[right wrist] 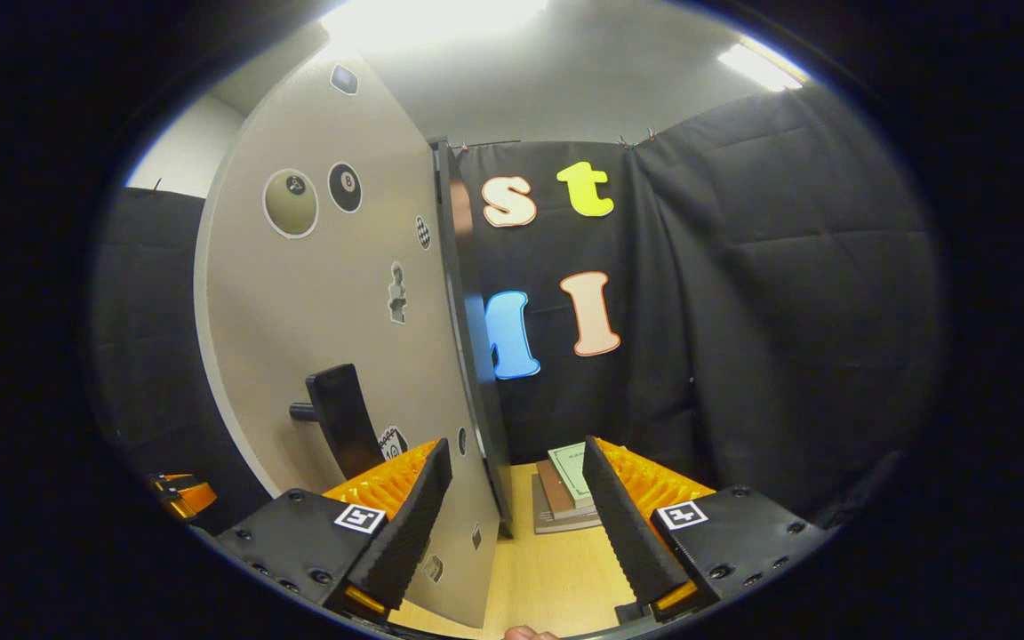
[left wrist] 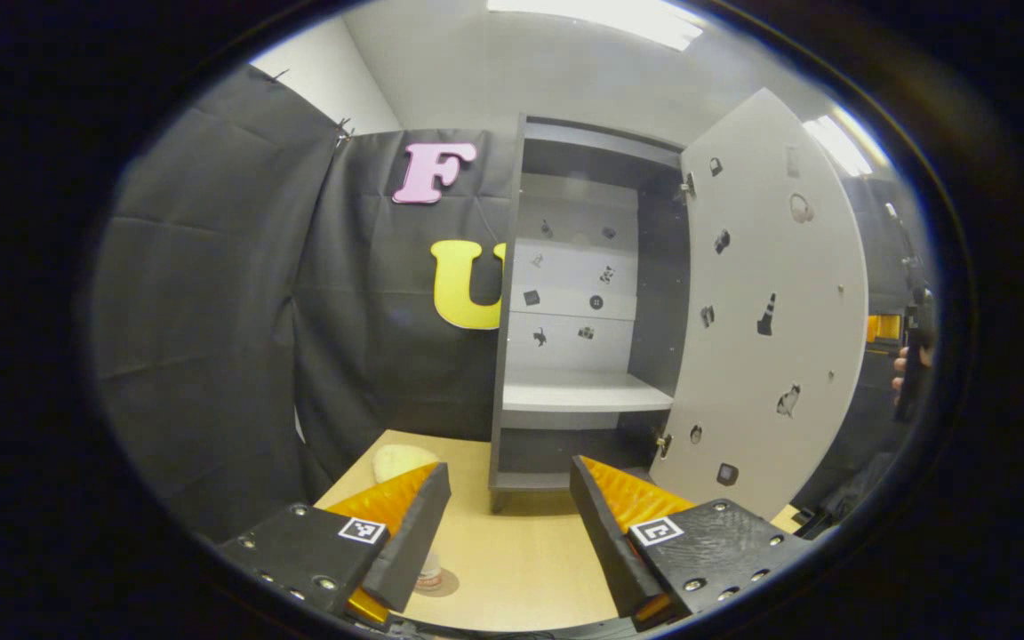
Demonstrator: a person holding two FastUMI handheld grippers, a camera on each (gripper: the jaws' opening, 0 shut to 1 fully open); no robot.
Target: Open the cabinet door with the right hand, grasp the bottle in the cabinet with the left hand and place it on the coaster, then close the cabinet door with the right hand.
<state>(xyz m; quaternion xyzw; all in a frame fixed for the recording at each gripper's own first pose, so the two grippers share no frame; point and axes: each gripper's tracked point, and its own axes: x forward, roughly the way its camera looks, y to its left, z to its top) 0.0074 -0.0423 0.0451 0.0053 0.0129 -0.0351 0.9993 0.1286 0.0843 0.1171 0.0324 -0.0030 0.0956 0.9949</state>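
Cabinet (left wrist: 512, 267) door (left wrist: 770, 302) swung wide, shelves bare; bottle (left wrist: 429, 573) on coaster (left wrist: 452, 584) near table (left wrist: 521, 551) edge; left gripper (left wrist: 509, 524) jaws released, job seemingly done; right gripper (right wrist: 519, 516) jaws spread astride door edge by handle (right wrist: 339, 418), apparently for closing.

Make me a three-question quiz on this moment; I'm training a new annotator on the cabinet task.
1. True or false: the cabinet door stands open.
2. Where is the bottle? A) on the cabinet shelf B) on the coaster on the table
3. The left gripper has its jaws ____.

Key: 1 true. 2 B. 3 open, holding nothing.
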